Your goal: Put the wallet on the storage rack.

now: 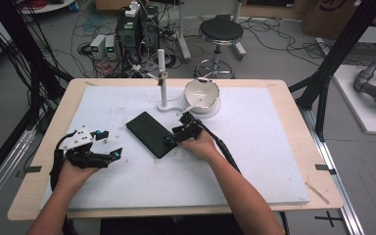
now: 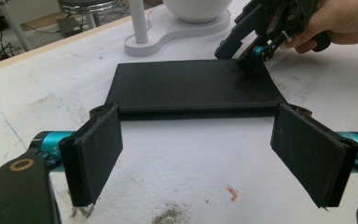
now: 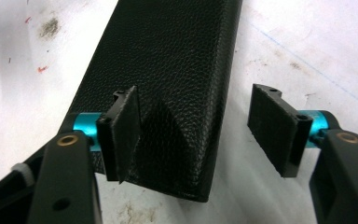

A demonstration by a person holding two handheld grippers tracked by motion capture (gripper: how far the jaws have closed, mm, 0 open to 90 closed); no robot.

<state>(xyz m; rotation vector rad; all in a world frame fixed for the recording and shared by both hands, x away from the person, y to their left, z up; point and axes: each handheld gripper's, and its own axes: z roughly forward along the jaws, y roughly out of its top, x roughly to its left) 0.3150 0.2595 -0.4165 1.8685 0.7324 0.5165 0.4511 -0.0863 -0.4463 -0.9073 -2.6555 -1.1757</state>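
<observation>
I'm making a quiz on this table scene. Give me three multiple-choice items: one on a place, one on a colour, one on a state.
1. Where is the right gripper?
A. over the bowl
B. at the case's end
C. off the table

2. What colour is the case?
A. black
B. red
C. white

3. How do the left gripper jaws stand?
A. shut on the case
B. shut on the stand
C. open, with nothing between them

Answers: 1 B, one jaw sits on the case's end and the other beside its edge; 2 A, its grained surface is black; 3 C, bare white mat shows between its wide-apart jaws.
</observation>
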